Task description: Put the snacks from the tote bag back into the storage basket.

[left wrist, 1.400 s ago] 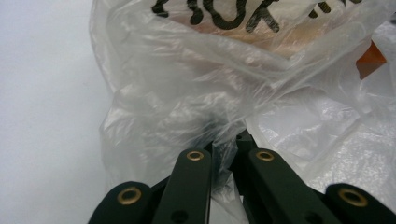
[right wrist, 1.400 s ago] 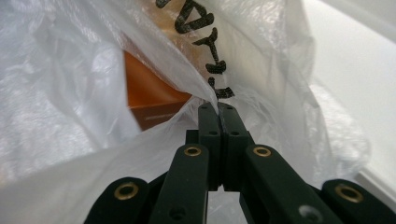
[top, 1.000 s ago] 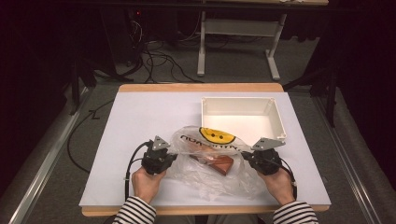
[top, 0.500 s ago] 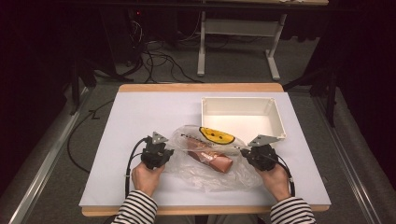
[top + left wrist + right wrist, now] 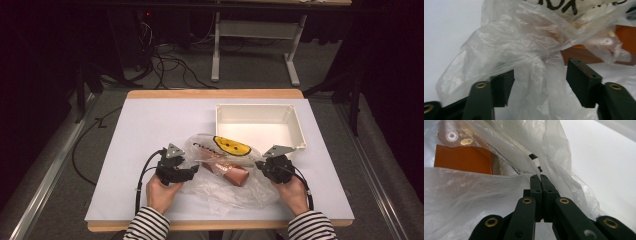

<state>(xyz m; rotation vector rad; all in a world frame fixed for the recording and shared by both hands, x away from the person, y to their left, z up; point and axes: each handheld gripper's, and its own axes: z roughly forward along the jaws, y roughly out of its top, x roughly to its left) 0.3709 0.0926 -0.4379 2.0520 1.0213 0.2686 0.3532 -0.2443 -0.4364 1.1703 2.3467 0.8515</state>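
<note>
Two grippers at a clear plastic bag (image 5: 227,172) mid-table, just before white bin (image 5: 260,125). Left gripper (image 5: 540,86): jaws just opened wide, film loose between. Right gripper (image 5: 540,181): clamped on bag edge. Orange box (image 5: 462,158) inside, blurred by film.

- This looks like a lab or test room, not a home.
- A wooden table (image 5: 215,93) with a plain white sheet (image 5: 150,130) over its top stands alone on grey carpet (image 5: 250,75).
- Black cables (image 5: 170,67) lie loose on the floor behind it.
- A white metal desk frame (image 5: 255,45) stands further back.
- The surroundings are dark; black shapes at the sides may be equipment stands, too dim to tell.
- A metal rail (image 5: 45,170) runs along the floor at left.
</note>
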